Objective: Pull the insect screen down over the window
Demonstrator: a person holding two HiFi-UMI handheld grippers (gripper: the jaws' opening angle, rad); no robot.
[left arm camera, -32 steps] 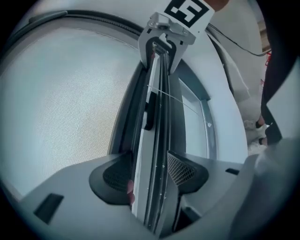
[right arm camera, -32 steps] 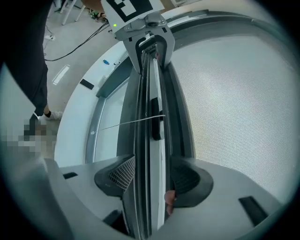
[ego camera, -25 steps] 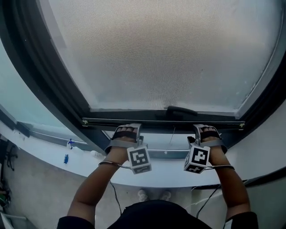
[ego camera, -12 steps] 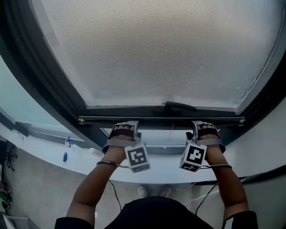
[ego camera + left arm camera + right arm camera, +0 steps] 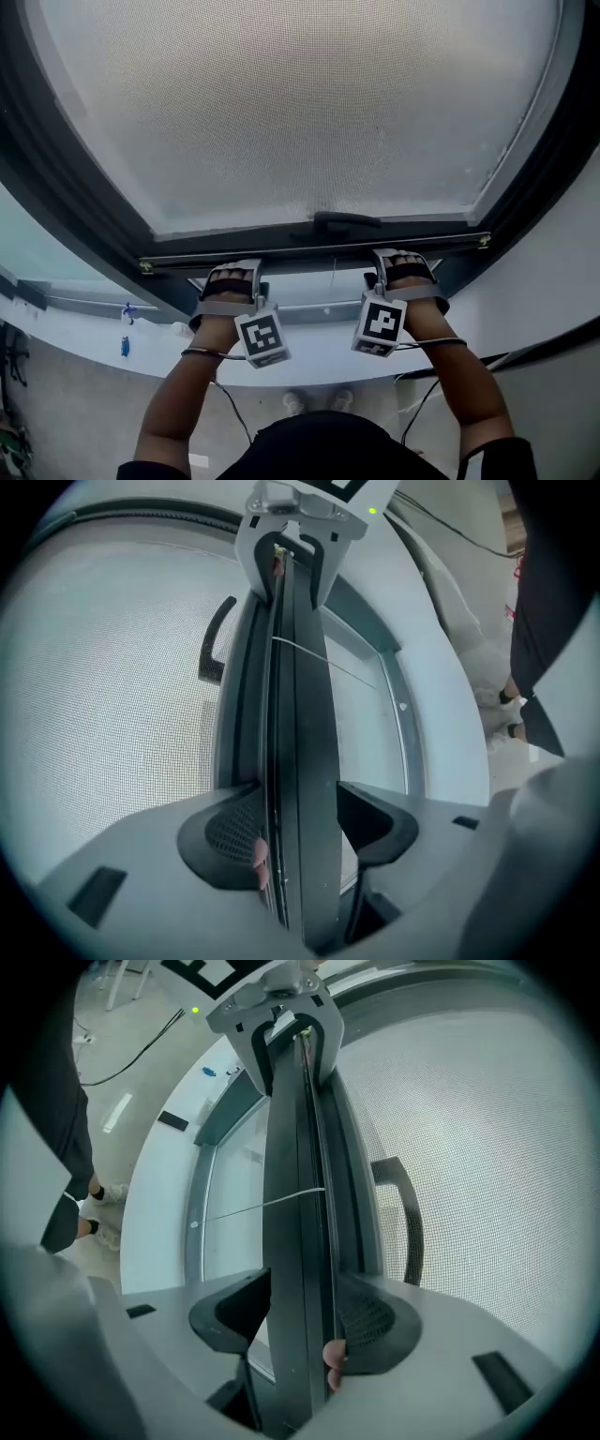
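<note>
The pull-down looks under way. The left gripper (image 5: pixel 232 272) and right gripper (image 5: pixel 397 262) are each clamped on the bottom bar (image 5: pixel 309 246) of the insect screen (image 5: pixel 300 112), at 7 and 5 o'clock of its handle (image 5: pixel 347 222). A gap shows above the sill (image 5: pixel 319 349). Next, I judge, comes an even downward draw on both sides, keeping the bar level.

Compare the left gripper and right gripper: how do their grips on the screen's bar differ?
The left gripper clamps the bottom bar left of the handle; the right gripper clamps right of it. The right gripper sits nearer the handle than the left. Both are shut on it.
</note>
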